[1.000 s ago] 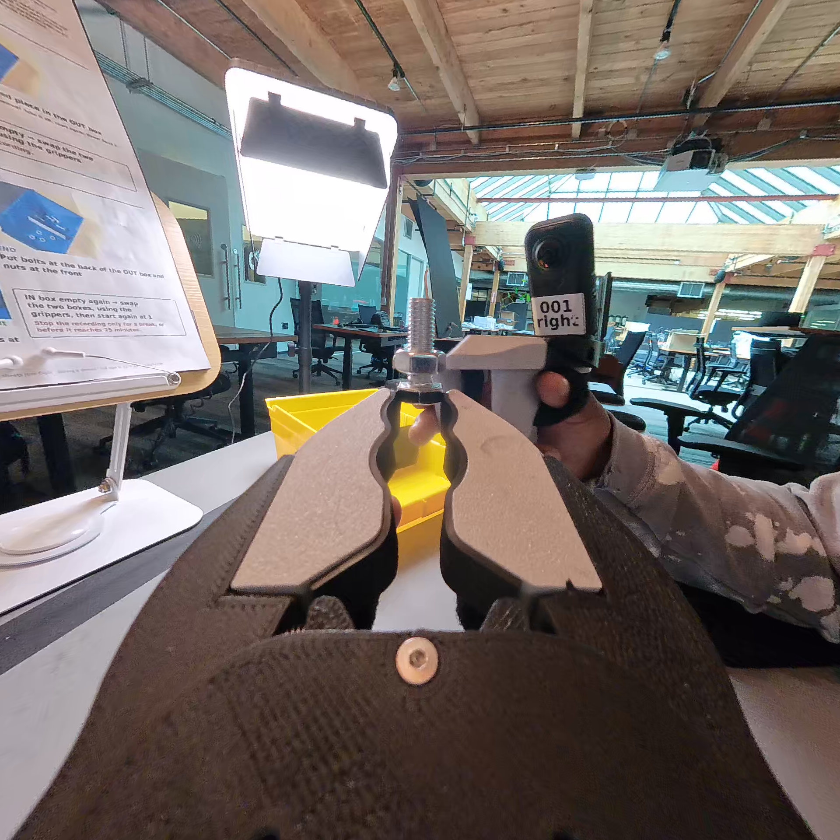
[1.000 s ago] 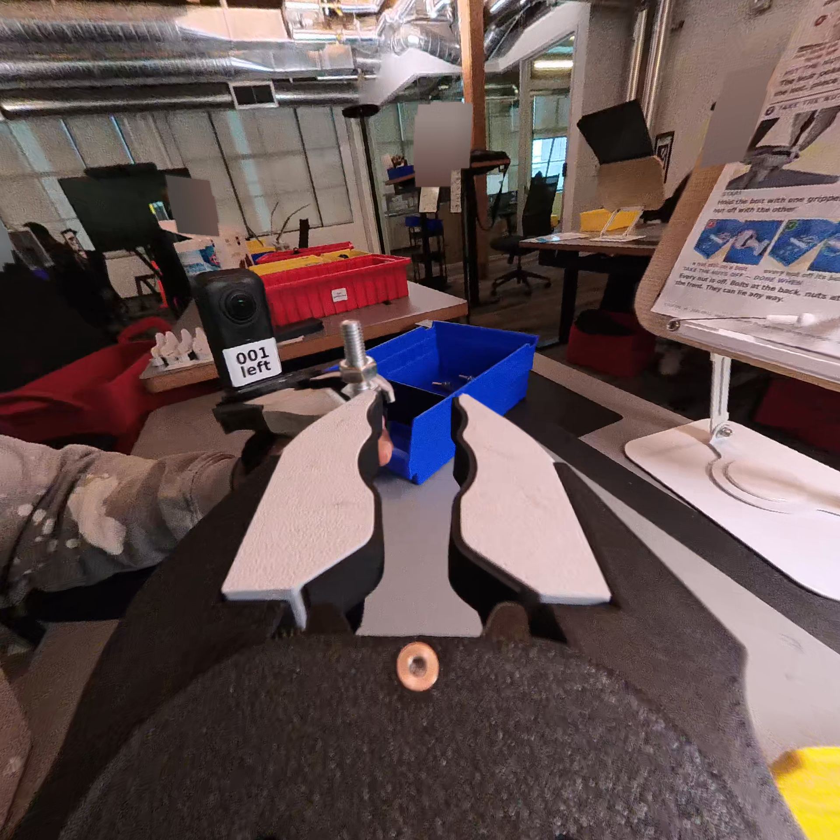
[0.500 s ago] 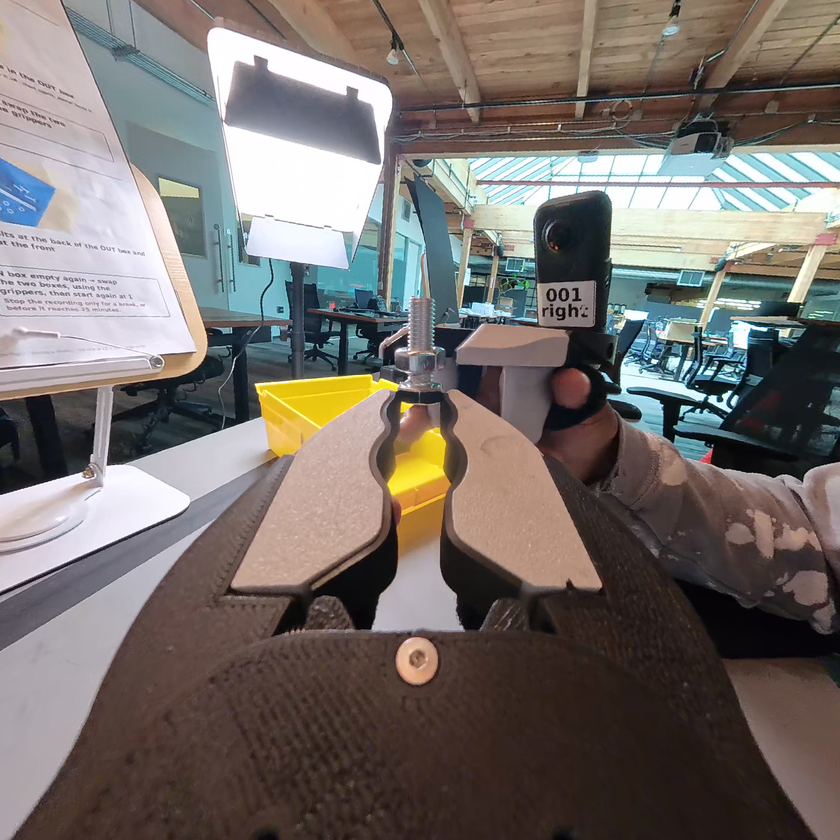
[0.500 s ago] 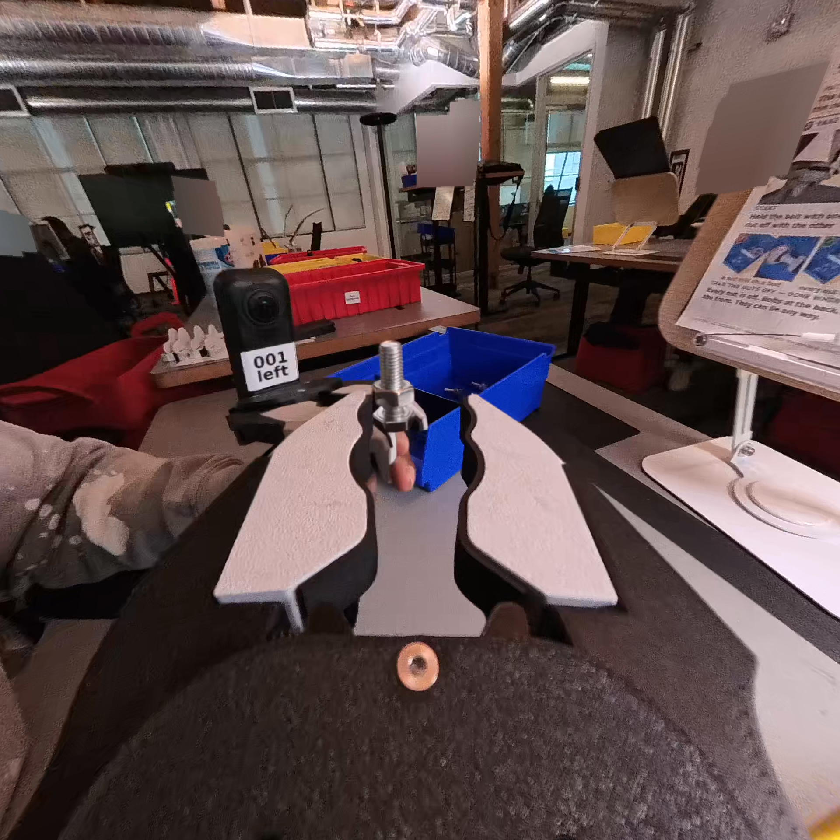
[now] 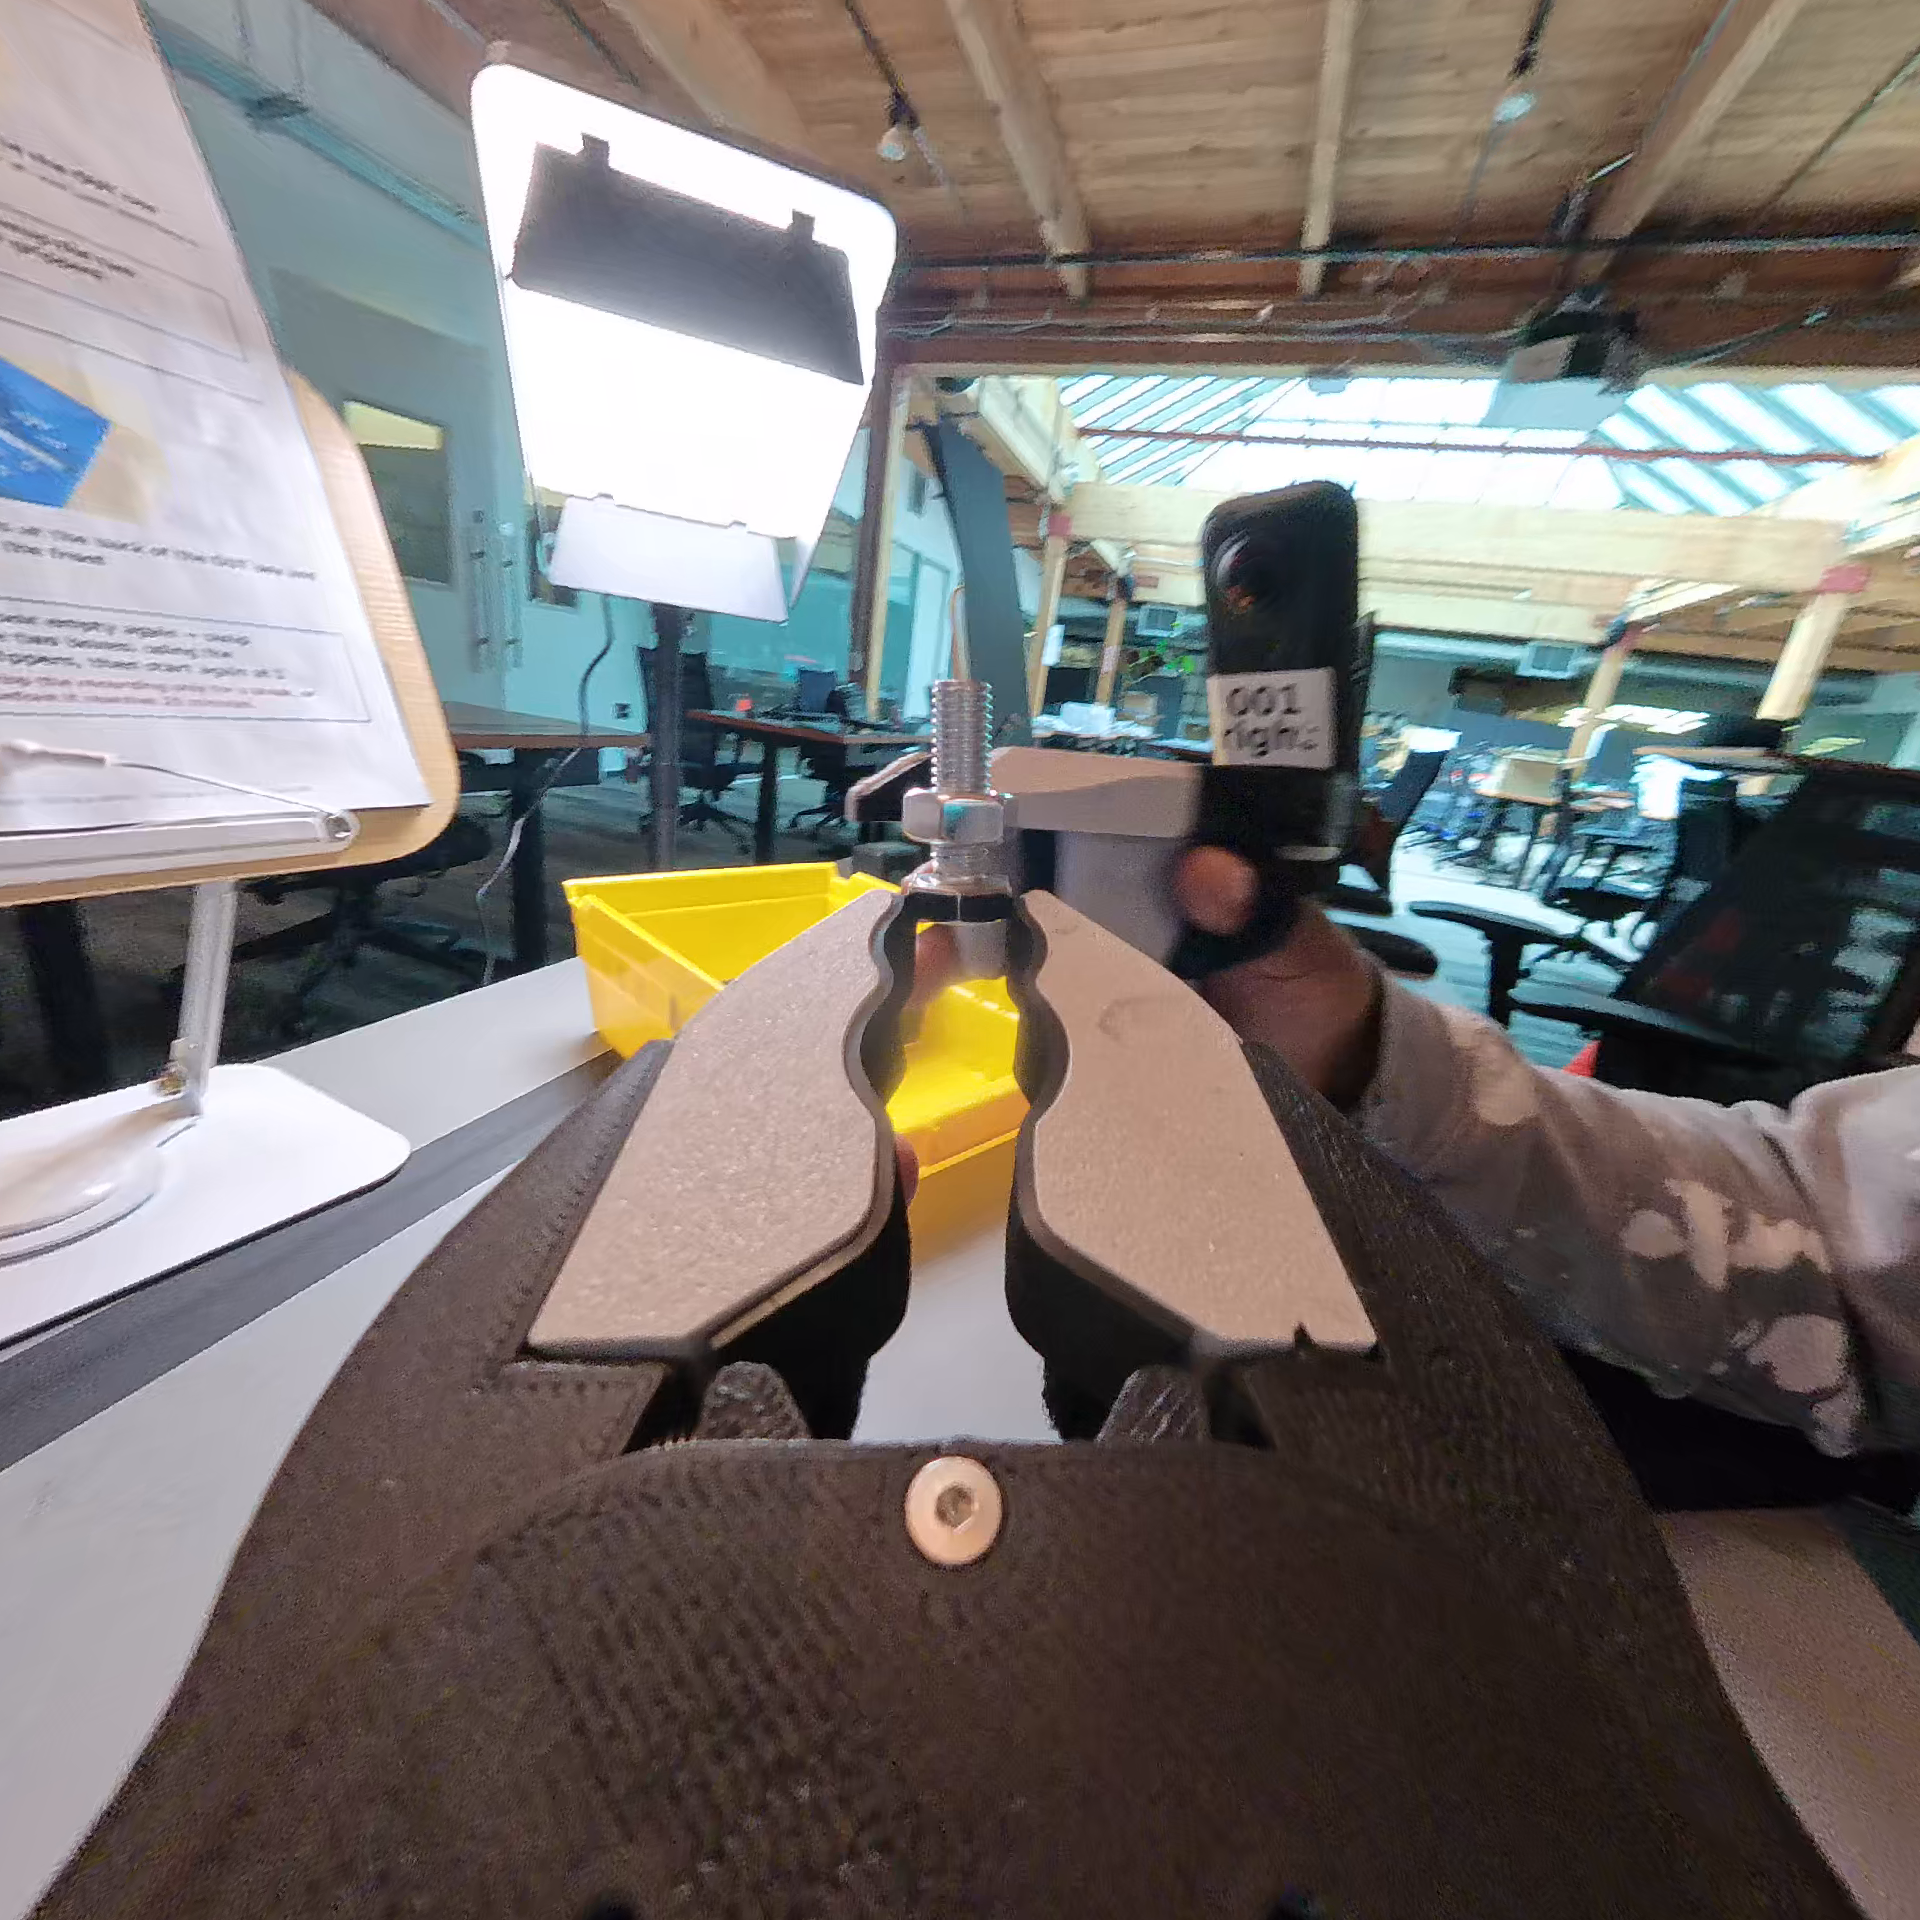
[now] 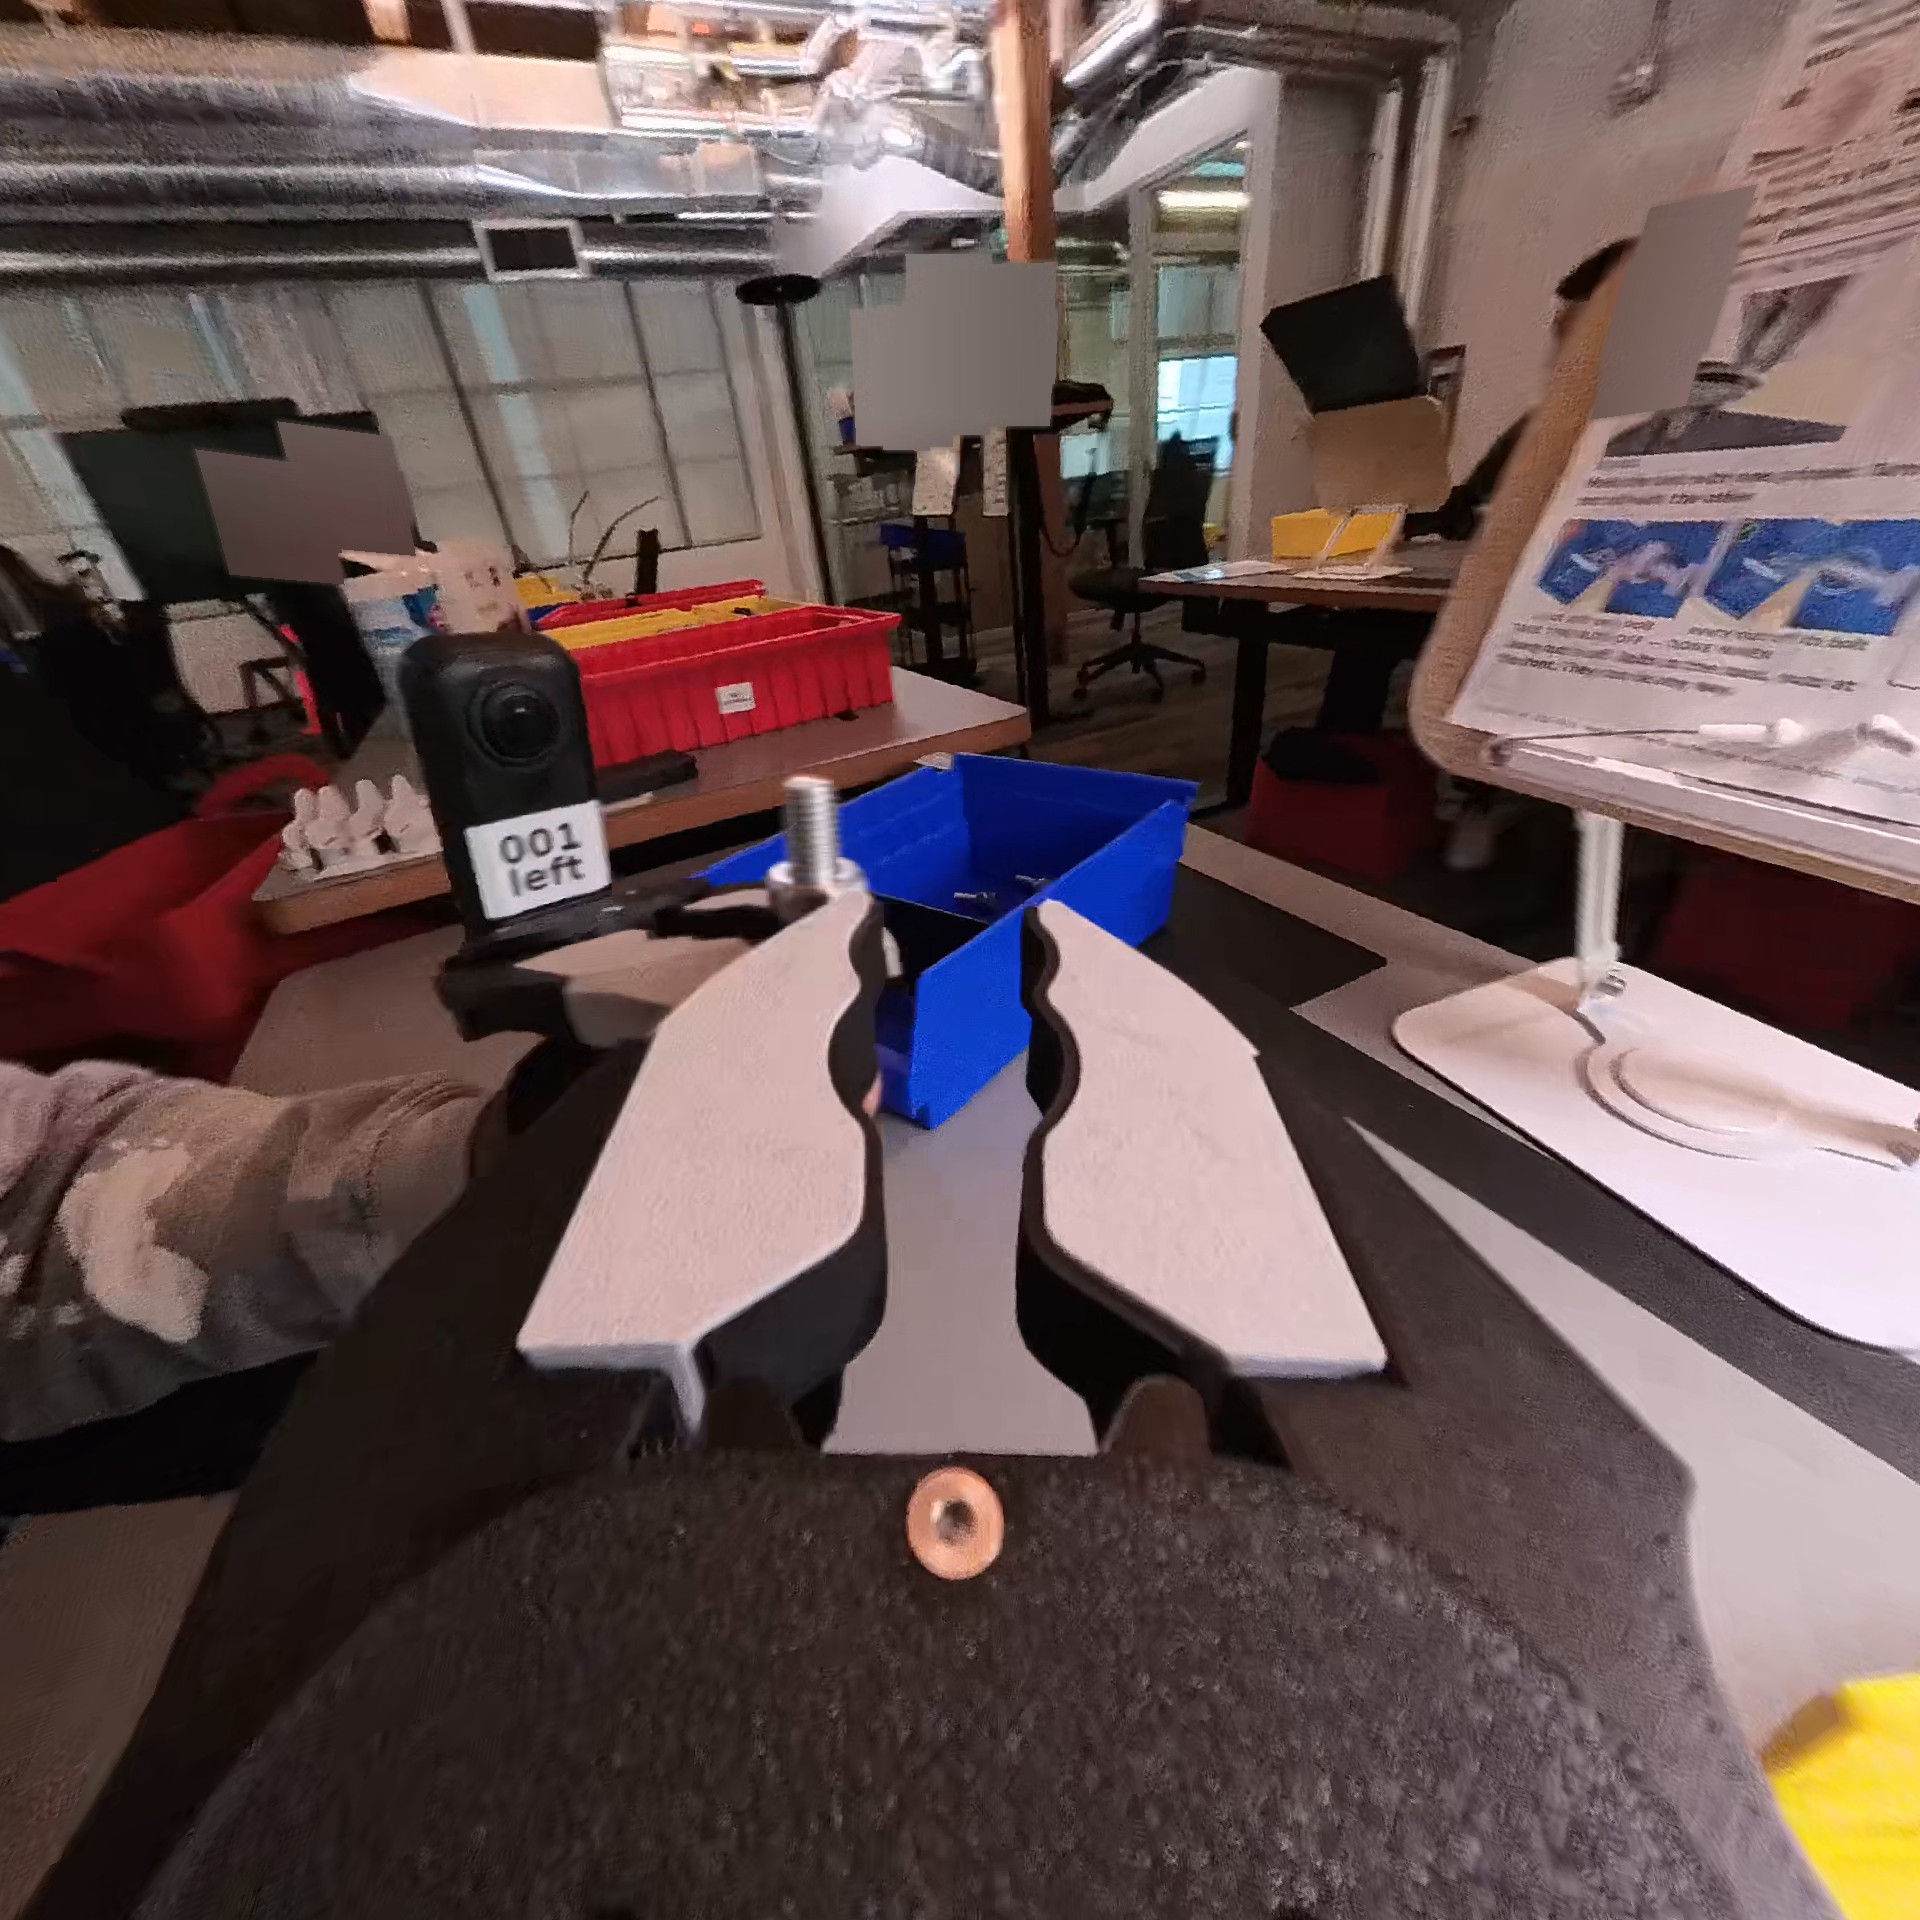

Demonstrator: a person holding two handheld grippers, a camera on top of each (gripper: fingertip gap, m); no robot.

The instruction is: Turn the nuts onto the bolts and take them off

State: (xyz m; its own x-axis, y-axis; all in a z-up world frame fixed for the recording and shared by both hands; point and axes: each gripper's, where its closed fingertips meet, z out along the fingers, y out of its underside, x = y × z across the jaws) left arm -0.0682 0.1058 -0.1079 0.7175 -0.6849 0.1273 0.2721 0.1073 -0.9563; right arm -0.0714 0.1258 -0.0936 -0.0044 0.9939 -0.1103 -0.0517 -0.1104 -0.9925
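A silver bolt [image 5: 960, 727] stands upright, its head clamped in my shut left gripper [image 5: 956, 909]. A hex nut [image 5: 954, 816] sits on the thread a little above the head. In the left wrist view the right gripper's grey finger [image 5: 1091, 800] lies just right of the nut, held by a gloved hand. In the right wrist view my right gripper [image 6: 951, 935] is open and empty. The bolt [image 6: 810, 821] and nut [image 6: 816, 883] are just outside its left fingertip, not between the jaws. The left gripper's camera [image 6: 499, 748] shows at the left.
A yellow bin [image 5: 727, 925] stands behind the bolt. A blue bin [image 6: 1039, 862] with a few bolts is ahead of the right gripper. Instruction stands with white bases [image 5: 156, 1174] [image 6: 1662, 1091] flank the grey table. A lamp panel [image 5: 675, 343] stands behind. Less than 4 cm separates the two grippers' tips.
Half a second ago the bolt and nut stood between the right gripper's open fingers. Now they are beside its left fingertip. The left gripper still holds the bolt.
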